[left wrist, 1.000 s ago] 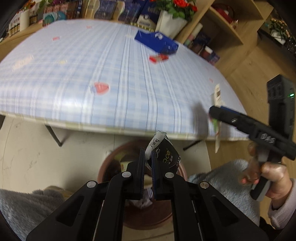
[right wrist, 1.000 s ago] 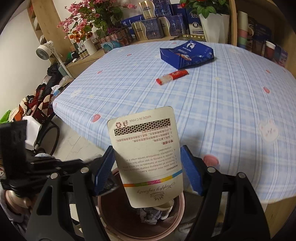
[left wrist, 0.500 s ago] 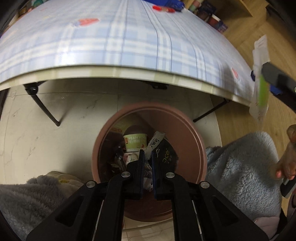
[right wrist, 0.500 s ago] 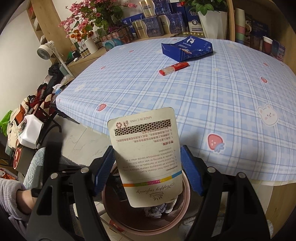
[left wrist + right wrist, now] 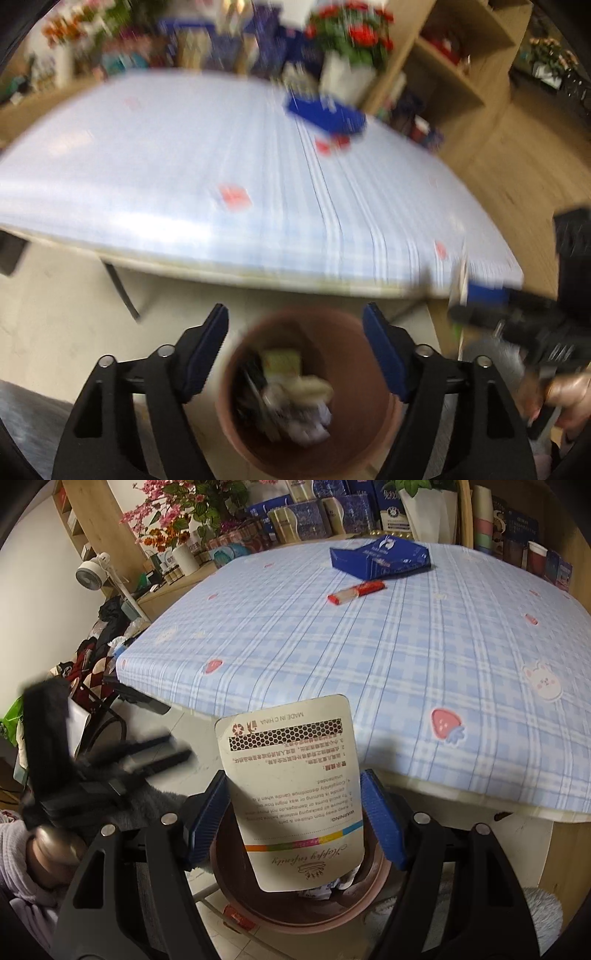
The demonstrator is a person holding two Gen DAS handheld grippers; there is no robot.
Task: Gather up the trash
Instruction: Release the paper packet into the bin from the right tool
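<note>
Terracotta-brown round plastic bin (image 5: pixel 306 391) already holds crumpled wrappers; left gripper (image 5: pixel 295 354) fingers have just spread, nothing between them. Right gripper (image 5: pixel 295 821) pinches white printed card pouch (image 5: pixel 291 790) above bin. Blue carton (image 5: pixel 380 559) and red stick wrapper (image 5: pixel 356 590) left on checked counter (image 5: pixel 369 657).

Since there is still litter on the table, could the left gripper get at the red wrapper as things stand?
Probably yes. The left gripper is open and empty, its jaws having just been opening over the bin. The red wrapper lies in the open on the tablecloth, beside the blue packet.
</note>
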